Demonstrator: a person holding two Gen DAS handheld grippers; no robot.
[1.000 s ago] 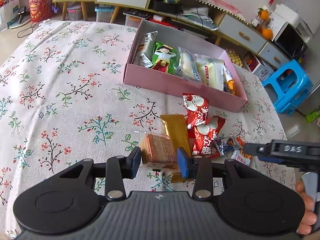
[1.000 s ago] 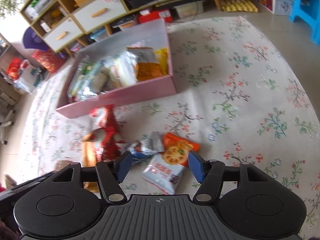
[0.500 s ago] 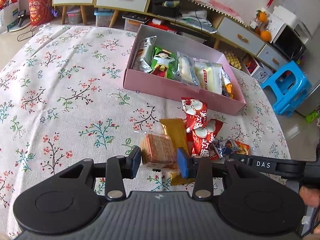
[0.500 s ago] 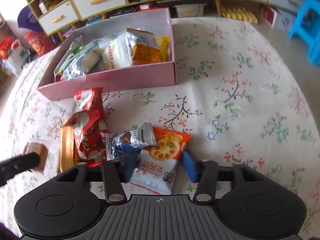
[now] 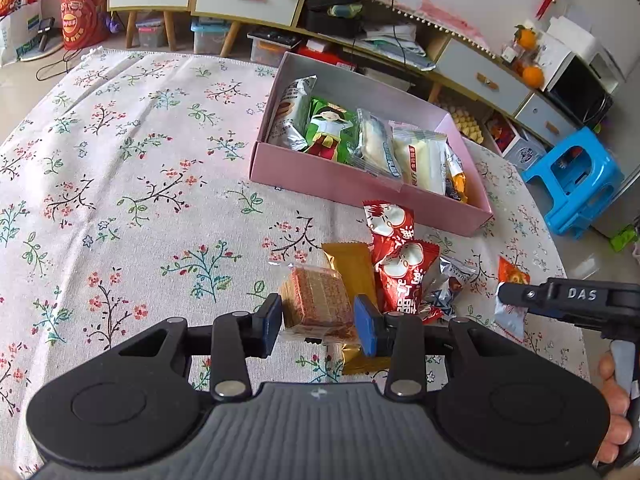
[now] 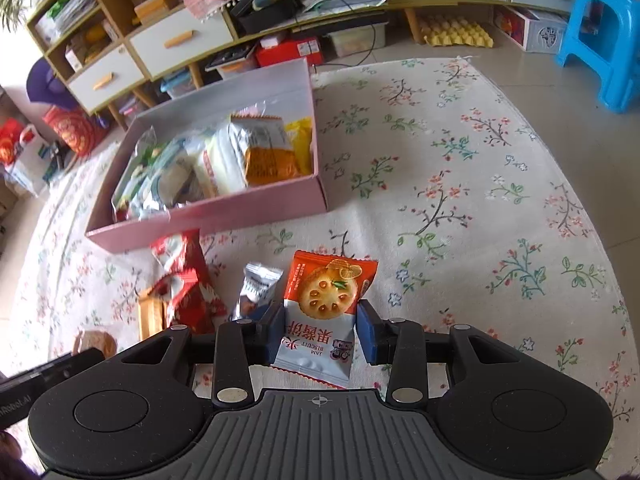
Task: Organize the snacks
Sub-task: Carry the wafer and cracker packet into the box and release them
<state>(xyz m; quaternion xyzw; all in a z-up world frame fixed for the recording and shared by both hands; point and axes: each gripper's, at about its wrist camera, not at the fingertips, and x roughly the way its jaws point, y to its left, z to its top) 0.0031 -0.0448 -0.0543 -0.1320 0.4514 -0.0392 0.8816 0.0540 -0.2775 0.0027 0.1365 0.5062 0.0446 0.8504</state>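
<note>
- Left wrist view: the left gripper (image 5: 318,322) has its blue pads closed against the sides of a clear-wrapped wafer biscuit pack (image 5: 316,303), near the middle of the floral tablecloth (image 5: 120,184).
- Just right of the wafer lies a gold wrapper (image 5: 352,270), partly under the right pad, and past it two red snack packets (image 5: 400,256), one overlapping the other, crowd in. A silver packet (image 5: 450,286) pokes out beside them.
- Toward the far edge of the cloth sits the pink box (image 5: 332,180), open-topped, already lined with upright packets: a silver one, a green one with a cartoon figure, pale cream ones.
- At the right edge the right gripper (image 5: 504,294) comes in sideways, holding an orange and silver packet; a hand (image 5: 614,412) grips its handle.
- Right wrist view: the right gripper (image 6: 320,330) is closing its jaws on a jam biscuit packet (image 6: 324,312), orange on top and white below, pads pressing both sides.
- Left of it lie the silver packet (image 6: 256,290), the red snack packets (image 6: 184,280) and the gold wrapper (image 6: 150,316); the pink box (image 6: 208,216) stands beyond, the tablecloth (image 6: 460,200) to its right bare.
- A blue plastic stool (image 6: 600,36) stands off the cloth's far right corner, with low drawers along the wall.
</note>
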